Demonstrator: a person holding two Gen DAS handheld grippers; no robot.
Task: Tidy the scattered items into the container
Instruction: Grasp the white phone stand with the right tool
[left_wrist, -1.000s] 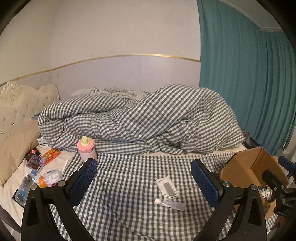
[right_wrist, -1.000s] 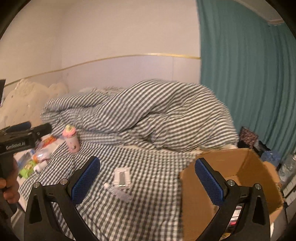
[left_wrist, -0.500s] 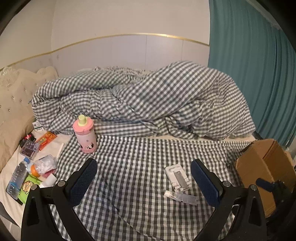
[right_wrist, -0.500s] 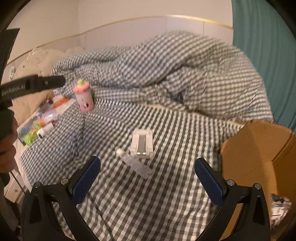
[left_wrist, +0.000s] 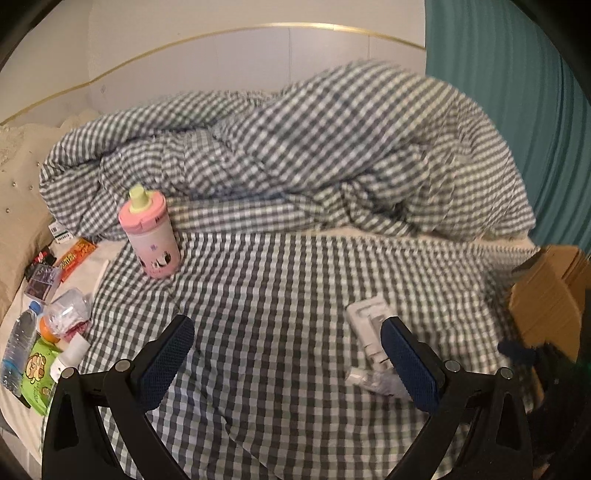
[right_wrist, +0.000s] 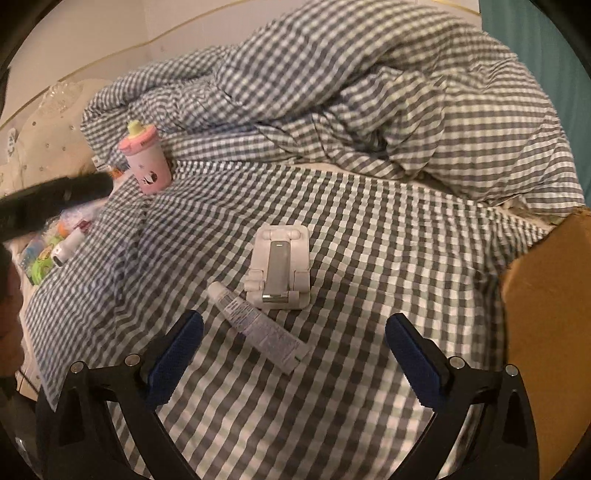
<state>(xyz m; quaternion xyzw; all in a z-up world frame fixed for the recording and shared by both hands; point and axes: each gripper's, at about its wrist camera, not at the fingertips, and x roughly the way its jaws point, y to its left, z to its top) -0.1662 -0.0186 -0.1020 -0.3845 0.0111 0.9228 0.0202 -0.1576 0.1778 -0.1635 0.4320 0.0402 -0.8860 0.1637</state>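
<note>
A white phone stand (right_wrist: 279, 272) and a white tube (right_wrist: 256, 327) lie on the checked bedsheet just ahead of my right gripper (right_wrist: 293, 363), which is open and empty above them. A pink sippy cup (left_wrist: 150, 236) stands upright at the back left; it also shows in the right wrist view (right_wrist: 145, 164). My left gripper (left_wrist: 290, 367) is open and empty over the sheet; the stand (left_wrist: 369, 328) and tube (left_wrist: 373, 380) lie by its right finger. The cardboard box (left_wrist: 550, 295) sits at the right, also in the right wrist view (right_wrist: 546, 295).
A heap of checked duvet (left_wrist: 314, 155) fills the back of the bed. At the left edge lie a water bottle (left_wrist: 18, 341), a green packet (left_wrist: 38, 373), a snack bag (left_wrist: 75, 253) and other small items. A teal curtain (left_wrist: 517, 92) hangs at right.
Both grippers have moved forward and tilted down toward the bed. The stand and tube now lie much closer to the right gripper. Both stay open.
</note>
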